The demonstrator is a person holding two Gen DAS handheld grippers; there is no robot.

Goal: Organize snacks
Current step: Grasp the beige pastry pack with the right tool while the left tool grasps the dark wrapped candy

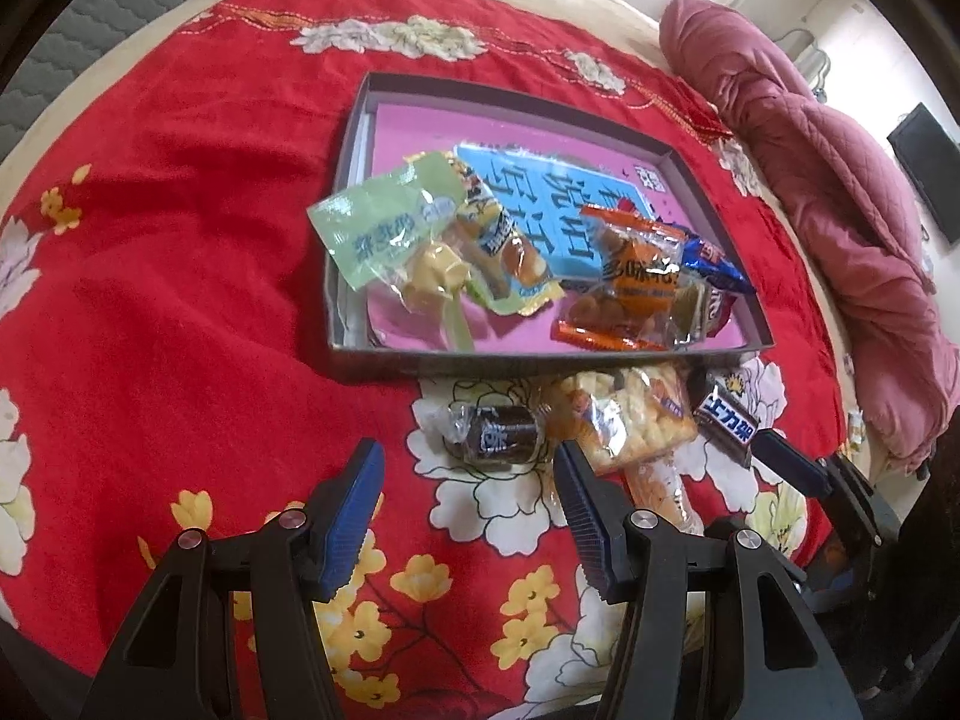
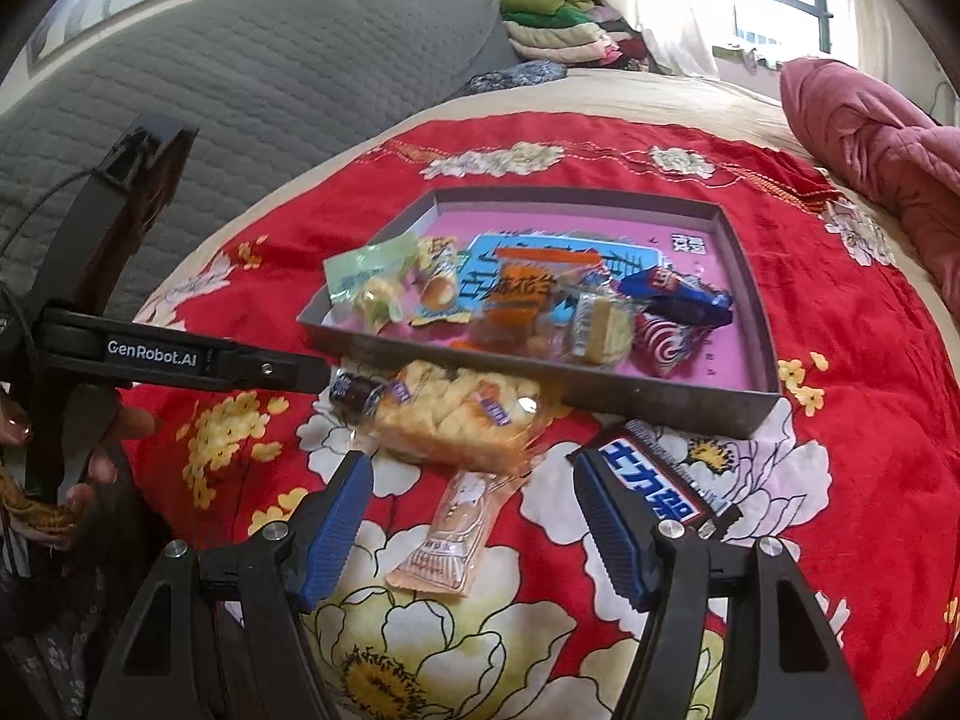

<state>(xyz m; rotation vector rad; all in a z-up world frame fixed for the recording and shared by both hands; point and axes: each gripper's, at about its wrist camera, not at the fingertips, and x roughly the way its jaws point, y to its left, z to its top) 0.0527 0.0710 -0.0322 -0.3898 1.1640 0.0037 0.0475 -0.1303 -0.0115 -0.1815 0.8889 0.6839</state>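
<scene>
Red floral cloth covers a bed, with a grey quilted headboard behind and a pink quilt bunched at 2 o'clock in the left view. On the cloth sits a shallow grey box with a pink floor, holding a heap of snacks: a green bag at its 9 o'clock side, a yellow pack beside it, an orange pack toward the middle, and a blue wrapper and a red-and-white swirl sweet at the 3 o'clock side.

Outside the box, just before its near wall, lie a small dark sweet, a clear bag of puffed crackers touching it, a slim peach pack at 6 o'clock from the crackers, and a dark bar at 3 o'clock.

Both jaws stand spread wide and grip nothing. The left gripper hovers just short of the dark sweet. The right gripper straddles the peach pack, its right finger beside the dark bar.
</scene>
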